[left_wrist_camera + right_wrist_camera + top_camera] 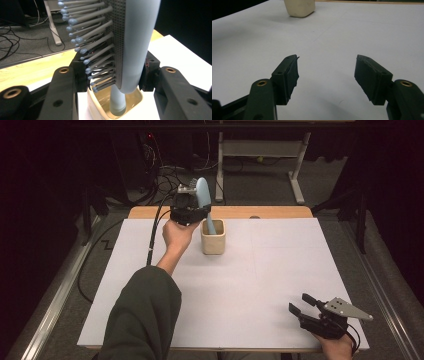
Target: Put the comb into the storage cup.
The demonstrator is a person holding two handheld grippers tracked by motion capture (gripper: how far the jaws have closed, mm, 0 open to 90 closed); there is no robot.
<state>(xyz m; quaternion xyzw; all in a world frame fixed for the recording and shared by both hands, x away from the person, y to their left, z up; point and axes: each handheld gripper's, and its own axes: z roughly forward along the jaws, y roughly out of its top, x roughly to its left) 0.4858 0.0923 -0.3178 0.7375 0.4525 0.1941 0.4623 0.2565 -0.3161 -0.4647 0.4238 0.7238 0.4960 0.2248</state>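
A pale blue hairbrush (204,200) stands upright with its handle down inside a cream square cup (213,238) at the back middle of the white table sheet. My left gripper (189,211) is shut on the brush head just above the cup. In the left gripper view the brush (140,45) rises between the black jaws, bristles (92,47) pointing left, handle end inside the cup (100,105). My right gripper (303,303) rests at the front right corner, open with nothing between its fingers (327,75). The cup (299,7) sits far ahead of it.
A white sheet (260,285) covers the wooden table (270,212). Black cables (165,175) and white desk legs (297,175) lie on the dark floor behind. A green sleeve (142,315) reaches in at the front left.
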